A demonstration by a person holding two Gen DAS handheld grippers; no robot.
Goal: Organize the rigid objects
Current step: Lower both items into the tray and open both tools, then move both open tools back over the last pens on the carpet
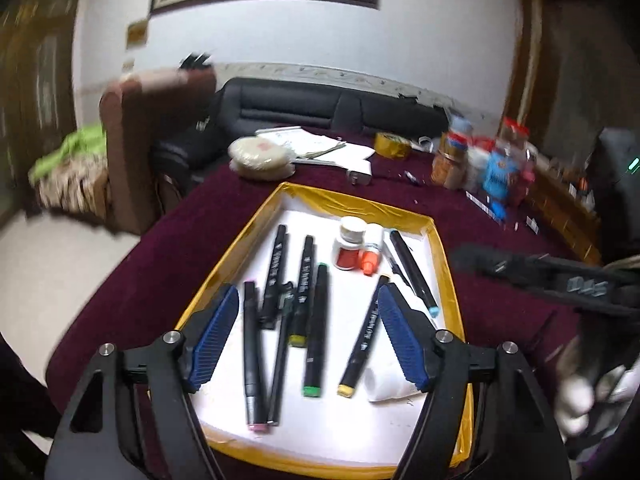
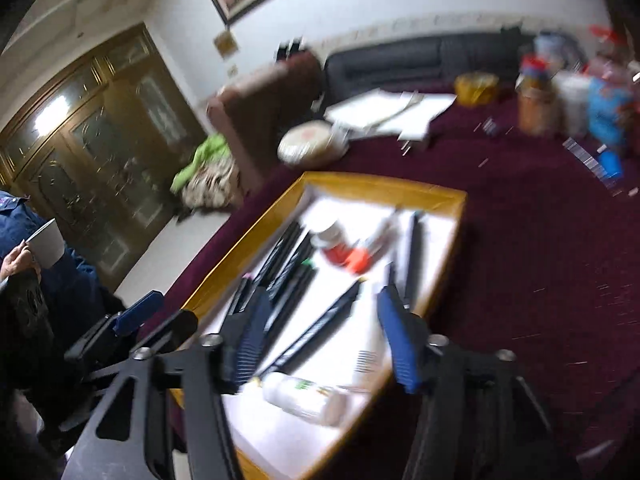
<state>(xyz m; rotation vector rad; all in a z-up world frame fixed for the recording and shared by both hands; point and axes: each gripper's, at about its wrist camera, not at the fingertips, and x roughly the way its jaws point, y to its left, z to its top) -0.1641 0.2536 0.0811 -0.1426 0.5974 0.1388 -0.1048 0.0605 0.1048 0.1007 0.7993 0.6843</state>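
A shallow tray with a yellow rim [image 1: 240,236] and white floor sits on a maroon table. In it lie several black marker pens [image 1: 316,320], a small red paint jar with a white lid [image 1: 347,242], an orange-tipped bottle [image 1: 370,250] and a white tube [image 1: 386,380]. My left gripper [image 1: 308,336] is open and empty, hovering over the pens. My right gripper [image 2: 320,340] is open and empty above the tray's near end [image 2: 424,196], over a white bottle [image 2: 304,396]. The right view is blurred. The left gripper also shows at the left of the right wrist view [image 2: 136,320].
At the table's far side are a round flat package [image 1: 260,156], papers [image 1: 320,146], a roll of yellow tape [image 1: 392,144], a white charger [image 1: 360,174] and a cluster of jars and bottles [image 1: 480,164]. A brown chair [image 1: 148,120] and dark sofa [image 1: 320,100] stand behind.
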